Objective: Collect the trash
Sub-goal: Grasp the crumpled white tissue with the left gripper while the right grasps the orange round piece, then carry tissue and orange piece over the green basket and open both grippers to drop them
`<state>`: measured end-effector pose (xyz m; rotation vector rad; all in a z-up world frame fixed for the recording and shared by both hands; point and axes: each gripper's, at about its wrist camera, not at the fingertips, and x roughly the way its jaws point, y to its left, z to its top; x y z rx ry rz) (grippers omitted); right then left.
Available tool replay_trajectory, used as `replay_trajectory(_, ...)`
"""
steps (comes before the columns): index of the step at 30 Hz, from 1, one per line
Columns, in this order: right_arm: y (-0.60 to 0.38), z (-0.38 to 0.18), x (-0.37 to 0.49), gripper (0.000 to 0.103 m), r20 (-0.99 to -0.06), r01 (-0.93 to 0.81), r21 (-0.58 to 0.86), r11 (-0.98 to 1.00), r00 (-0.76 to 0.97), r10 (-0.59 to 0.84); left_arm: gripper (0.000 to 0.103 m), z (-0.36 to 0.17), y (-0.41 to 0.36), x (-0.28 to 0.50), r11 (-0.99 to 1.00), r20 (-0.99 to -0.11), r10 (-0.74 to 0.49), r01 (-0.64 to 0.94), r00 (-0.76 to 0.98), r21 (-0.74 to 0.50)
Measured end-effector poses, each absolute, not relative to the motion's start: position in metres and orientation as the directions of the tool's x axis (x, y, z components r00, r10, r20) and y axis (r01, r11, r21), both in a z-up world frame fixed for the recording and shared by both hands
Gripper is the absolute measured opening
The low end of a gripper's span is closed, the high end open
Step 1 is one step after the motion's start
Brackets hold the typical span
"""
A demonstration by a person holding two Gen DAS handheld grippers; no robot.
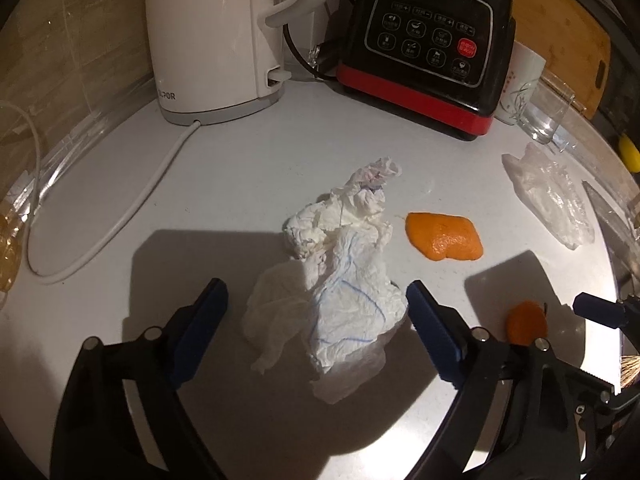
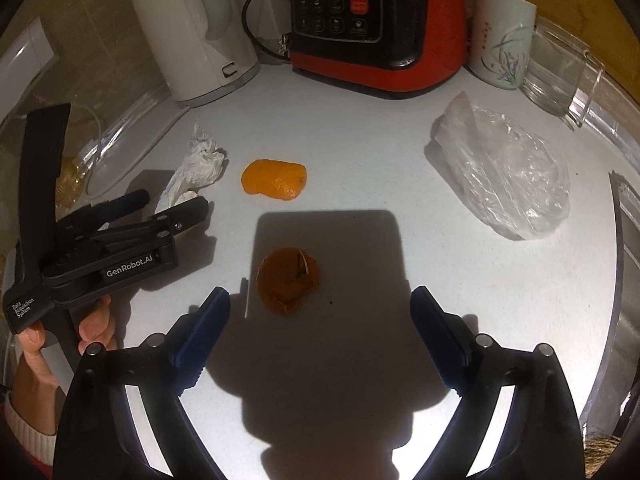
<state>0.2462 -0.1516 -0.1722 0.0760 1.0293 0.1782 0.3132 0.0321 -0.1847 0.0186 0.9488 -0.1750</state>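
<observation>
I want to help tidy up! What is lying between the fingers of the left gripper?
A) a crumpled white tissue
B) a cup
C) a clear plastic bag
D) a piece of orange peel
A: the crumpled white tissue lies between the fingers of the open left gripper, not yet squeezed.

white countertop [image 1: 248, 168], beige tiled wall [image 1: 80, 32], hard shadows

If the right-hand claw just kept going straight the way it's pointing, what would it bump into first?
Most likely the nearer orange peel, which lies on the white counter just ahead of the open right gripper, slightly left of centre. Depth is hard to judge.
</observation>
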Motion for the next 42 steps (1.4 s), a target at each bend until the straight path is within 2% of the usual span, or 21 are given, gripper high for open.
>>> replay_trajectory(1,-0.151,-0.173,0.247,0.089,-0.845,-0.113,0.146,0.983,0.502,0.183,0.070,-0.184,0.031,0.314,0.987,-0.808,-0.131,0.156,0.574,-0.048)
replay_trajectory(2,-0.150,-0.173,0.248,0.088,-0.845,-0.114,0.147,0.983,0.502,0.184,0.065,-0.184,0.030,0.313,0.987,-0.806,-0.121,0.155,0.579,-0.037)
replay_trajectory(4,-0.147,-0.173,0.248,0.086,-0.844,-0.121,0.148,0.982,0.502,0.189,0.039,-0.182,0.029,0.312,0.988,-0.801,-0.108,0.152,0.589,-0.022)
replay_trajectory(7,-0.142,-0.173,0.248,0.079,-0.845,-0.136,0.138,0.981,0.501,0.188,0.020,-0.182,0.032,0.310,0.990,-0.798,-0.111,0.137,0.592,-0.036)
replay_trajectory(8,-0.140,-0.173,0.249,0.077,-0.846,-0.142,0.133,0.981,0.499,0.187,0.019,-0.181,0.033,0.309,0.990,-0.798,-0.114,0.130,0.592,-0.045)
replay_trajectory(12,-0.131,-0.176,0.253,0.054,-0.855,-0.164,0.115,0.980,0.486,0.182,0.017,-0.181,0.043,0.303,0.991,-0.803,-0.132,0.100,0.580,-0.091)
replay_trajectory(14,-0.129,-0.177,0.253,0.033,-0.857,-0.168,0.088,0.982,0.490,0.160,0.016,-0.181,0.047,0.298,0.992,-0.805,-0.125,0.084,0.581,-0.094)
replay_trajectory(17,-0.127,-0.175,0.252,0.028,-0.857,-0.176,0.084,0.981,0.489,0.161,0.016,-0.177,0.051,0.287,0.994,-0.801,-0.112,0.072,0.588,-0.086)
replay_trajectory(27,-0.135,-0.159,0.216,0.026,-0.839,-0.183,0.099,0.978,0.513,0.181,0.016,-0.157,0.036,0.236,0.993,-0.813,-0.101,0.109,0.574,-0.046)
replay_trajectory(42,-0.193,-0.134,0.036,0.026,-0.833,-0.117,0.130,0.985,0.525,0.173,0.016,-0.119,-0.045,0.073,0.942,-0.806,-0.281,0.310,0.521,-0.128)
